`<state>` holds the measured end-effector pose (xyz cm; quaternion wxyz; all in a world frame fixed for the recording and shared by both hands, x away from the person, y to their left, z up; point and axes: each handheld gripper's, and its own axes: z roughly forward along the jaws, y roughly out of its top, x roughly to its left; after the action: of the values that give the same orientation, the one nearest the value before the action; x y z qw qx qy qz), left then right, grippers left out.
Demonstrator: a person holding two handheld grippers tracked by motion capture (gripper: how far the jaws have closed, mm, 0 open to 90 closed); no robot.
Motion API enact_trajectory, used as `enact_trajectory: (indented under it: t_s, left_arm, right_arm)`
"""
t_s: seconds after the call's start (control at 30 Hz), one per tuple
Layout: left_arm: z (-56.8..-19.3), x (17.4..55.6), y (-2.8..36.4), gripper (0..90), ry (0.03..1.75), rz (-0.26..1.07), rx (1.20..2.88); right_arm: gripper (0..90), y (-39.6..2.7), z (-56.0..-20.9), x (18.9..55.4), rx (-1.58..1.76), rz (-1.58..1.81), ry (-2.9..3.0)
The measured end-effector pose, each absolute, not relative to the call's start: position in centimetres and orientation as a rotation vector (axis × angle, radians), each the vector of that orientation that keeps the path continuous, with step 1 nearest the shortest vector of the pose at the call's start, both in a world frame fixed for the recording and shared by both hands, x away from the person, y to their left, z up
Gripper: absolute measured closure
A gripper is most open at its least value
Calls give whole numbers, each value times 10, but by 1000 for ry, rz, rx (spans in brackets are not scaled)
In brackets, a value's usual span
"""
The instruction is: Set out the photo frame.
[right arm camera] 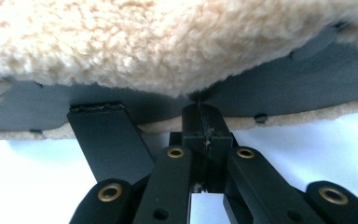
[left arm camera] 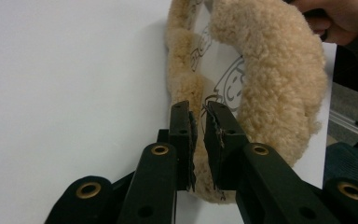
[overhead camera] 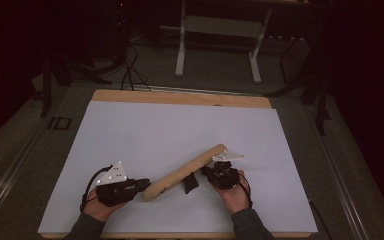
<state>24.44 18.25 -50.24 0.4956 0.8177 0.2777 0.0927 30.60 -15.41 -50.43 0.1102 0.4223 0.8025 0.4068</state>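
A long tan fleece-covered pad with a black strap (overhead camera: 185, 172) lies slanted on the white sheet covering the wooden table (overhead camera: 145, 130), between the two hands. It looks like a fluffy sleeve, perhaps a seat-belt cover, that opens along its length. The inside shows a pale lining with dark printed figures in the left gripper view.

The left gripper (overhead camera: 141, 186) stands at the lower end of the pad. In its own view the jaws are nearly together, with the thin fleece edge (left arm camera: 199, 135) between them, and the pads seem to press on it. The right gripper (overhead camera: 211, 172) is at the upper end, jaws fully clenched. In its view they pinch something thin at the dark inner edge, but I cannot tell surely what it is. A black strap tab (right arm camera: 107, 135) hangs beside them.

The step, I judge, is to open or close the sleeve along its seam. To do it well, both hands should keep only the edge layer, not the whole thickness. Pull gently apart and evenly, because fleece slips easily from narrow pads, and keep the pad flat on the sheet
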Motion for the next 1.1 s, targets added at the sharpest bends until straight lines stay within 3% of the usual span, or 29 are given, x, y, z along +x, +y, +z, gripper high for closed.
enact_trajectory:
  t_s: [1.1]
  left_arm:
    - [-505, 236, 142, 849, 546, 156, 2037]
  right_arm:
    - [900, -139, -500, 313, 1217, 1206, 2376]
